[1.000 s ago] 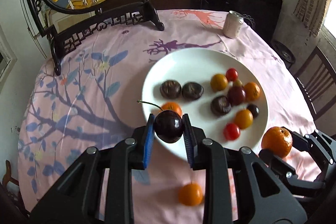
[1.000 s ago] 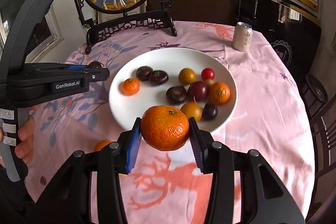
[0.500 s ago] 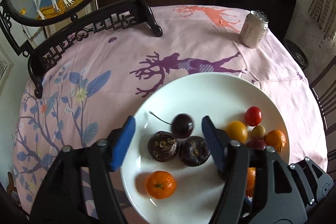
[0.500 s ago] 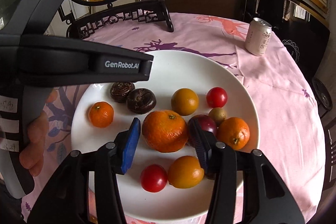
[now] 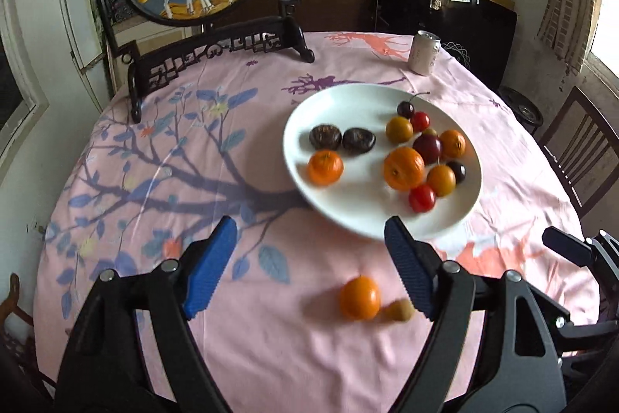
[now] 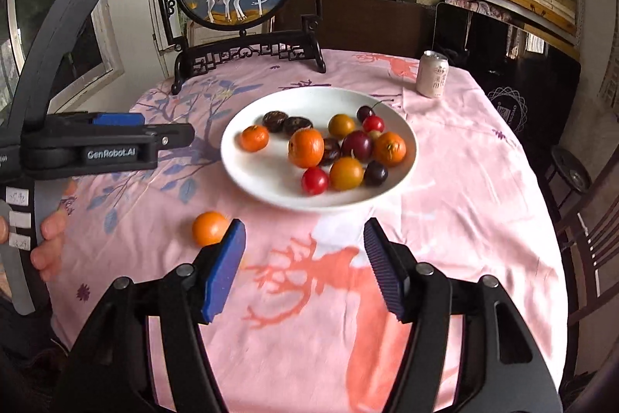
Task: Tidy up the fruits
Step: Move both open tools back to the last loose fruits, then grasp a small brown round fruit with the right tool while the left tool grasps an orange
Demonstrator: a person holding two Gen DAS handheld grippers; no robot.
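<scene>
Both my left claw (image 5: 309, 266) and right claw (image 6: 303, 268) now gape empty, their cherry (image 5: 405, 109) and tangerine (image 5: 403, 168) released onto the plate (image 5: 348, 219), leaving the orange fruit (image 5: 359, 297) on the worktop (image 5: 271, 335).

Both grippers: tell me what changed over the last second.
The left gripper let go of the cherry, and the right gripper released the big tangerine; both now lie on the plate. Both grippers pulled back, jaws open. The orange fruit on the tablecloth stayed put.
</scene>
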